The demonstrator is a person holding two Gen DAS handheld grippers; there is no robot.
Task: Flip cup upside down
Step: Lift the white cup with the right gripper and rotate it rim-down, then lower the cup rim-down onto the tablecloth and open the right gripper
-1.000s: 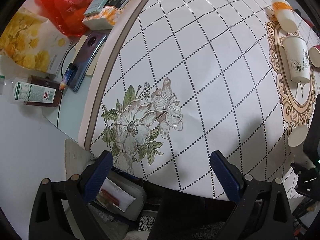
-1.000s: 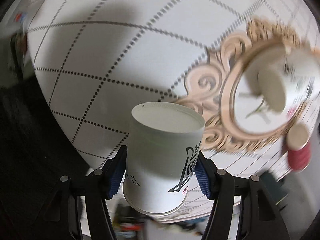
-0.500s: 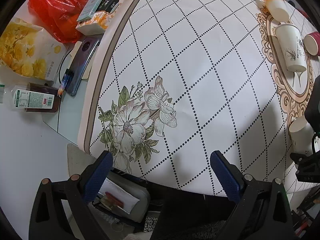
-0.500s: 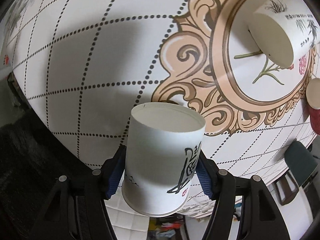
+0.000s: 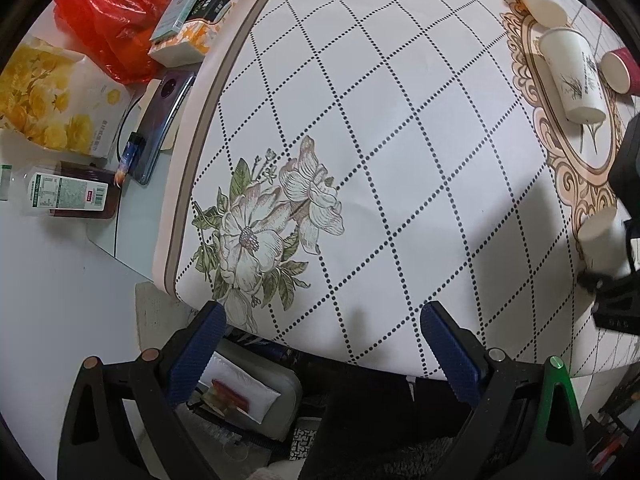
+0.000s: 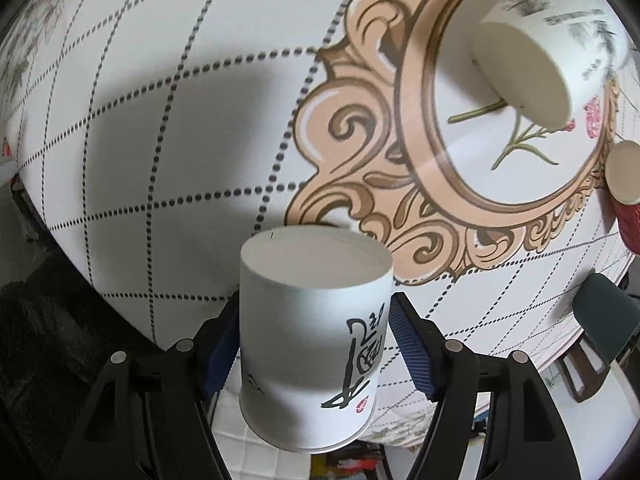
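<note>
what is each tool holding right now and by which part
The right tool grips the white paper cup by its side wall, pads on opposite sides. The left tool is open and holds nothing.

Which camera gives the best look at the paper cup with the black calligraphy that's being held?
The right wrist view: the calligraphy cup fills the foreground, clamped between the right gripper's blue pads, base pointing away. The left wrist view shows only a blurred white sliver of it at the right edge, beside the gripper's black body.

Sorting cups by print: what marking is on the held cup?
White cup with black brush calligraphy and a small red stamp; right wrist view.
</note>
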